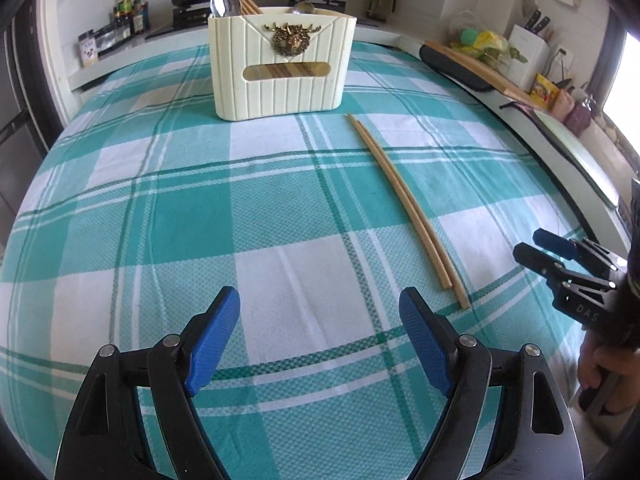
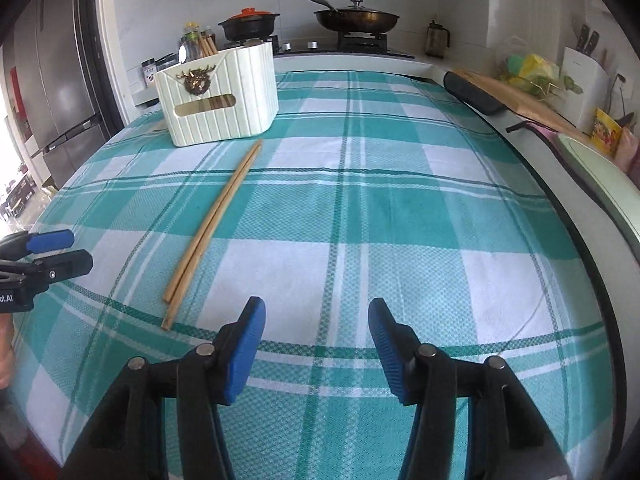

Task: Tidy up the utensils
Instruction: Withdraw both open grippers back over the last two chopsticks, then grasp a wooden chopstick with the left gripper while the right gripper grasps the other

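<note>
A pair of beige chopsticks [image 1: 404,208] lies side by side on the teal checked tablecloth [image 1: 200,220], pointing toward a cream utensil holder [image 1: 280,66] at the back. The holder has spoons [image 1: 224,2] and chopsticks in it. The chopsticks on the cloth also show in the right wrist view [image 2: 214,224], as does the holder [image 2: 218,96]. My left gripper [image 1: 320,312] is open and empty, left of the chopsticks' near ends. My right gripper [image 2: 316,328] is open and empty, right of those ends; it also shows in the left wrist view [image 1: 530,244].
A stove with a black pot [image 2: 248,24] and a lidded pan [image 2: 356,16] stands behind the table. Sauce bottles [image 1: 128,12] stand at back left. A cutting board [image 2: 516,100], knife block [image 2: 584,68] and packets line the right counter. A fridge [image 2: 56,80] stands left.
</note>
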Demonstrator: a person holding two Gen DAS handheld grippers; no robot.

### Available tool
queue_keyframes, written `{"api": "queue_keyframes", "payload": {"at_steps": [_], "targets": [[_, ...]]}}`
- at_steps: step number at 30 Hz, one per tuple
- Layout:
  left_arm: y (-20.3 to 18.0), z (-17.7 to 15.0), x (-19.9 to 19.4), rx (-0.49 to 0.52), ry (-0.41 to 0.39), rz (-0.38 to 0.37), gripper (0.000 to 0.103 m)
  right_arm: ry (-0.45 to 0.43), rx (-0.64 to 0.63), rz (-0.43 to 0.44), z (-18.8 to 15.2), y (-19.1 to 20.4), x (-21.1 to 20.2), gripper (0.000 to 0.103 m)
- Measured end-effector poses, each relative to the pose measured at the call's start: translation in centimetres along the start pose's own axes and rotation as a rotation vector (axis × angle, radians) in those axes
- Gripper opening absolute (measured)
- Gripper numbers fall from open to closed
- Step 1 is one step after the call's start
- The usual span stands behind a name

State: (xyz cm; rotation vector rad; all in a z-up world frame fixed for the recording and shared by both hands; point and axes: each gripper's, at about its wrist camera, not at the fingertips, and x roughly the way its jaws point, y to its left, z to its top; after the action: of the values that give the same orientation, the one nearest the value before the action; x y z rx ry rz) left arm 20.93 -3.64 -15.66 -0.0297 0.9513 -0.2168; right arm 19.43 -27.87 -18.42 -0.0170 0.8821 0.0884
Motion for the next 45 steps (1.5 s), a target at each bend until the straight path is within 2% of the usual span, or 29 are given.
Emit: {"api": "queue_keyframes", "payload": {"at_steps": [5, 24, 29, 34, 38, 45], "targets": [[-0.3, -0.4, 0.1, 0.005, -0.007, 0.033, 0.083, 0.005, 0.013, -0.006, -0.5, -0.2, 0.6, 0.055], [-0.1, -0.5, 0.8, -0.056, -0.027, 0.046, 0.083, 0.0, 0.054, -0.068, -0.7, -0.4, 1.1, 0.055], [0.3, 1.4, 1.4, -0.079, -0.019, 0.013, 0.085, 0.001, 0.046, -0.077, -0.8, -0.3, 1.2, 0.055], [-0.1, 4.6, 1.8, -0.08, -0.062, 0.003, 0.087, -0.002, 0.056, -0.08, -0.7, -0.4, 1.1, 0.055], [-1.4, 6.5, 3.6, -0.056, -0.041, -0.019, 0.088, -0.001, 0.059, -0.08, -0.8, -0.5, 1.1, 0.055], [-4.1, 7.8, 6.8, 0.025, -0.024, 0.045, 0.088, -0.005, 0.067, -0.076, -0.8, -0.6, 1.1, 0.055]]}}
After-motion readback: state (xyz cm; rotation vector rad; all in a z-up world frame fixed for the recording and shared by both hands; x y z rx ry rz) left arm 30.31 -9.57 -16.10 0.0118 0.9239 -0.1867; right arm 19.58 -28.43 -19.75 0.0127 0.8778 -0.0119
